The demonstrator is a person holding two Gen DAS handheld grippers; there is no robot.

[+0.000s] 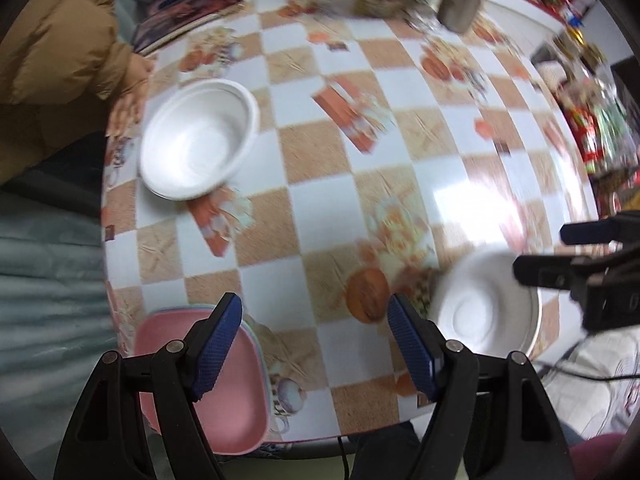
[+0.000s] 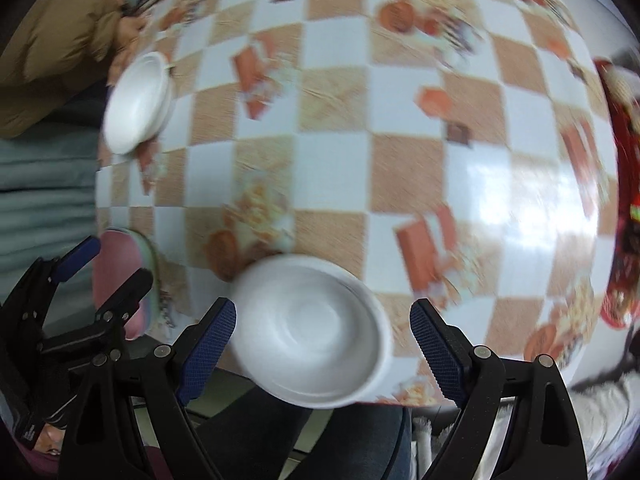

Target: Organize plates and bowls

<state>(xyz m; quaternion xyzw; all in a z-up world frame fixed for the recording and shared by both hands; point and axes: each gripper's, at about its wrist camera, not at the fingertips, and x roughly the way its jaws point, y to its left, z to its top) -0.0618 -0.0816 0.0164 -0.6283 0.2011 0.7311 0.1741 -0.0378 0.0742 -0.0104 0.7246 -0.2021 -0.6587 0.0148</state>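
1. The round table covered in a glossy orange-and-white checked cloth (image 1: 328,184) fills both wrist views; both pictures are blurred.
2. A stack of square plastic plates, pink on top (image 1: 236,392), sits at the table's near left edge. In the left wrist view it lies under the left finger of the left gripper (image 1: 314,346) (contact cannot be judged).
3. A white round foam bowl (image 1: 198,140) stands upright at the far left edge of the table, well apart from both grippers.
4. A second white round foam bowl (image 2: 316,332) stands at the near edge of the table. In the right wrist view it lies between the fingers of the right gripper (image 2: 322,344).
5. The left gripper is released: its blue-padded fingers (image 1: 218,346) stand wide apart and grasp nothing.
6. The right gripper is likewise released: its blue pads (image 2: 436,346) are spread wider than the bowl, with a gap showing at each side of the rim.
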